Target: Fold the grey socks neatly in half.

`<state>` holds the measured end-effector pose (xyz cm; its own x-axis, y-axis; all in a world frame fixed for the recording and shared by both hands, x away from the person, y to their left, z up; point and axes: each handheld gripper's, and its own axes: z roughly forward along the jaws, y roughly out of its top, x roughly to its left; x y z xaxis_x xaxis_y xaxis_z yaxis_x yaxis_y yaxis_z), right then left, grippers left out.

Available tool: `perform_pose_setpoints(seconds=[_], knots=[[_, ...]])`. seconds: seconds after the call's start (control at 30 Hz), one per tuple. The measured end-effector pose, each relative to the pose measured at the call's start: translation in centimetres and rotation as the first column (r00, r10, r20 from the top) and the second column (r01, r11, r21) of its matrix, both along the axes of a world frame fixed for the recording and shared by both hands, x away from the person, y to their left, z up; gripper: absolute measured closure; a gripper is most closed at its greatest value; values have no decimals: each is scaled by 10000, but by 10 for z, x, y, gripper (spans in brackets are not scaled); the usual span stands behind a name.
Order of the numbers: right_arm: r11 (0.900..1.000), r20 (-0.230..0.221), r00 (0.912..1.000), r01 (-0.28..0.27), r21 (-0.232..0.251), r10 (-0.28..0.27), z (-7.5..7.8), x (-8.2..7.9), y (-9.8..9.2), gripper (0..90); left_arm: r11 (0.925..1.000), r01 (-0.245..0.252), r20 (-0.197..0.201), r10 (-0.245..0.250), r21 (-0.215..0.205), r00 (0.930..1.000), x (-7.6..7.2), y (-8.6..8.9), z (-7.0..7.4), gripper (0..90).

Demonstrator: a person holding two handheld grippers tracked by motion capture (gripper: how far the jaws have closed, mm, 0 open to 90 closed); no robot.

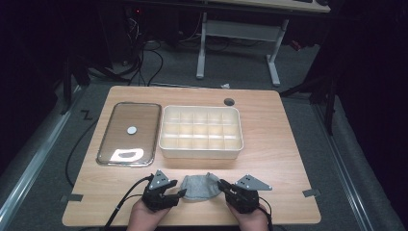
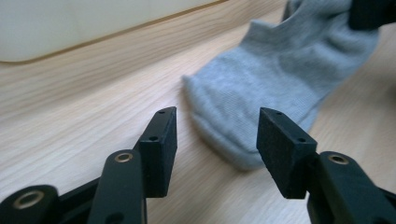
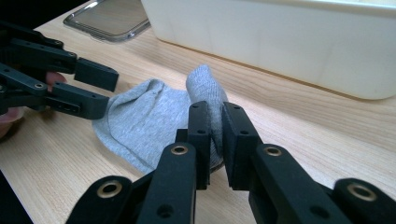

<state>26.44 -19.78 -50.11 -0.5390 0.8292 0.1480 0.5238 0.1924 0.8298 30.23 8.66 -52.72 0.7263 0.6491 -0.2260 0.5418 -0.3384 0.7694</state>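
Lid (image 1: pixel 129 134), clear with a white knob, lies far left on the table (image 1: pixel 284 159), just beside the white divided box (image 1: pixel 201 132), whose compartments look empty. Nearer the person, between the two hands, a grey sock (image 1: pixel 198 186) rests flat on the wood, close to the near edge. The left gripper (image 1: pixel 179 193) stands wide apart at the sock's left end, its pads (image 2: pixel 161 142) clear of the cloth, nothing between them. The right gripper (image 3: pixel 214 140) is pinched narrow on a raised fold of the sock's right end. The sock looks light, soft and limp, so it should sag and crumple when lifted; a pinch on a doubled edge such as the cuff or toe seems the best hold.
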Motion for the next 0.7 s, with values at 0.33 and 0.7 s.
perform_pose_setpoints(seconds=[0.33, 0.7], knots=[[9983, 167, 9999, 11, -576, -2, 7, 1, 18, 833, 9996, 161, 153, -165, 249, 9997, 0, -6, -6, 763], [9940, 45, 9980, -628, -900, 634, 8, 7, 57, 835, 9992, 373, 93, -374, 174, 9993, -1, -5, -6, 770]])
